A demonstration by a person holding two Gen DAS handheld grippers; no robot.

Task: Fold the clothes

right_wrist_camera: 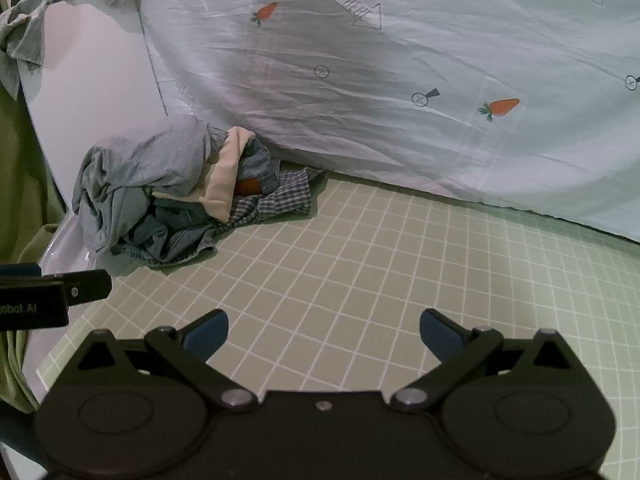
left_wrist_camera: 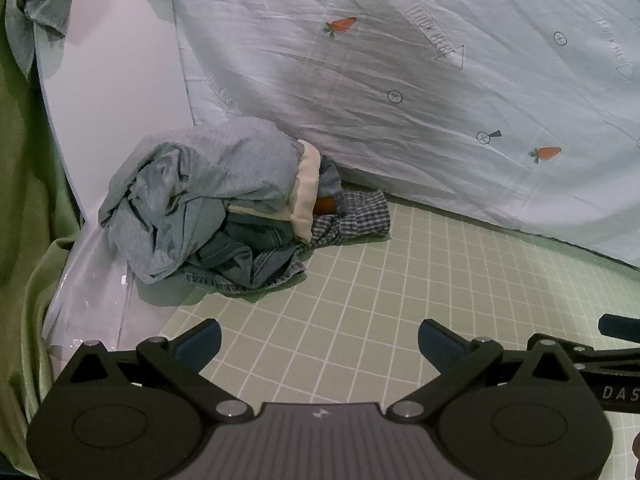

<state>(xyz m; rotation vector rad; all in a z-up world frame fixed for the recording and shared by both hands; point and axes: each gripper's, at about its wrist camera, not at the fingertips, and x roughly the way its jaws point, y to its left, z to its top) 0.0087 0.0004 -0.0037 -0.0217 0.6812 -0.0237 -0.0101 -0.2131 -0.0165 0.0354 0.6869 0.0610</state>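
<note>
Two black two-finger grippers with blue pads are hovering side by side over a pale green cutting mat ruled with a white grid [left_wrist_camera: 360, 280]: the left gripper [left_wrist_camera: 320, 344] and the right gripper [right_wrist_camera: 324, 334] are both standing spread wide, released, with nothing between their fingers, only bare mat showing in the gaps. Part of the right gripper is poking into the left wrist view at its right edge, and part of the left one is showing at the left edge of the right wrist view. Well apart from both, a crumpled heap of clothes [left_wrist_camera: 216, 208] is lying at the mat's far left corner, a grey-blue garment [right_wrist_camera: 144, 168] draping on top, a cream piece [left_wrist_camera: 306, 196], blue denim [left_wrist_camera: 248, 256] and a dark checked cloth [right_wrist_camera: 280, 200] bunching beneath and beside it. Behind the heap a wrinkled pale blue sheet printed with orange carrots and arrows [right_wrist_camera: 400, 60] is hanging as a backdrop, meeting the mat's far edge. Left of the heap a white panel [left_wrist_camera: 116, 100] is rising, with another grey cloth [left_wrist_camera: 40, 4] knotted over its top, and green fabric [left_wrist_camera: 24, 160] is draping further left.
</note>
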